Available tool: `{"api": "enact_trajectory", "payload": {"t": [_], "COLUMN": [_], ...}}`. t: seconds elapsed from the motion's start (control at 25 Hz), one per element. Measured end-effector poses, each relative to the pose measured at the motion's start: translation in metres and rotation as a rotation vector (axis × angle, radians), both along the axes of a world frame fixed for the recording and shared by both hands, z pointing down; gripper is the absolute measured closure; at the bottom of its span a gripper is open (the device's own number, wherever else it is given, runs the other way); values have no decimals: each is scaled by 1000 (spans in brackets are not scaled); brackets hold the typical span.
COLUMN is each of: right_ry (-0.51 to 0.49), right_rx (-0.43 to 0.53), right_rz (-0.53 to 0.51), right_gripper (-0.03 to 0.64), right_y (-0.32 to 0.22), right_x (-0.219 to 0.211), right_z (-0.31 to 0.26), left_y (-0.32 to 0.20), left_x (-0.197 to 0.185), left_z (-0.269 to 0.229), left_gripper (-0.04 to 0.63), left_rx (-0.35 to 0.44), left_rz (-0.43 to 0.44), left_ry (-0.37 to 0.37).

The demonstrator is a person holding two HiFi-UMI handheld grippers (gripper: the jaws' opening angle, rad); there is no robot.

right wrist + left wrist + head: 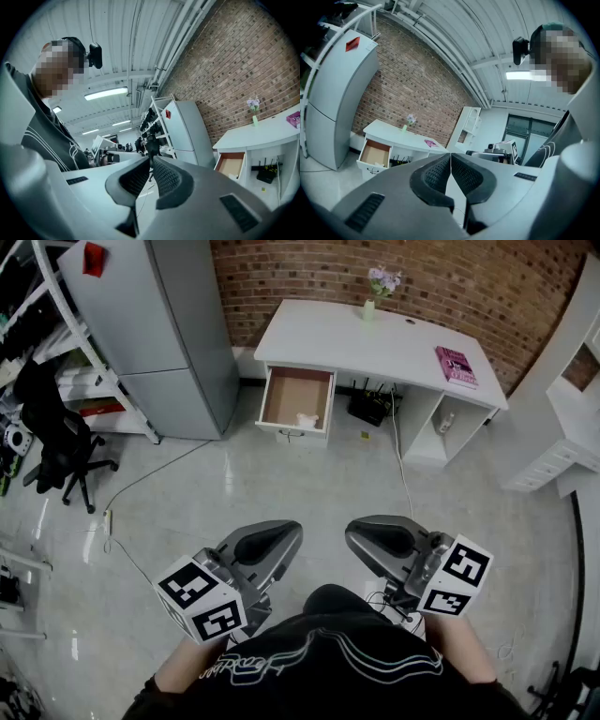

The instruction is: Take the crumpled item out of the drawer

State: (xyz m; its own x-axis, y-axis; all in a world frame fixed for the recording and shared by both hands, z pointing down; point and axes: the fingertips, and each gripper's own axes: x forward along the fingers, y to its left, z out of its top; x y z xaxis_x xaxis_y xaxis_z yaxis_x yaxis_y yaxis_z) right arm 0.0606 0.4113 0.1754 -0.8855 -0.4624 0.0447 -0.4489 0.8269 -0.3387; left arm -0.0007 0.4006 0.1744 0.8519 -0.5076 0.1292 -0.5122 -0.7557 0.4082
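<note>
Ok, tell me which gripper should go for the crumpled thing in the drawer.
Left, marginally. The open drawer with the crumpled item sits ahead, slightly toward the left gripper. The right gripper is equally far off; both are shut, empty, and need opening.

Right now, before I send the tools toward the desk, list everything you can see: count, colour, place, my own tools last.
desk: one, white, against the brick wall
drawer: one, white with a brown inside, pulled open at the desk's end nearest the fridge
crumpled item: one, white, inside the drawer near its front
vase of flowers: one, green with purple blooms, back edge of the desk
book: one, pink, desk's other end
router: one, black, under the desk
fridge: one, grey, beside the desk
office chair: one, black, far left
rack: one, white, far left
shelf unit: one, white, far right
left tool: one, grey, shut, empty
right tool: one, grey, shut, empty
</note>
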Motion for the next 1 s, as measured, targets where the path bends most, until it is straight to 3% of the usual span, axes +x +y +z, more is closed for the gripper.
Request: {"api": "enact_trajectory", "payload": {"t": [0.56, 1.0], "right_ry": [18, -18], "right_rx": [1, -35], "right_rz": [-35, -34], "right_gripper": [561, 560], "right_y": [-17, -114], "right_x": [-11, -16], "right_z": [3, 28], "left_y": [-14, -105], "left_x": [-8, -17], "left_z": [4, 33], "left_gripper": [572, 572], "left_rx": [-17, -61], "left_rz": [-35, -54], "left_ry": [-34, -60]}}
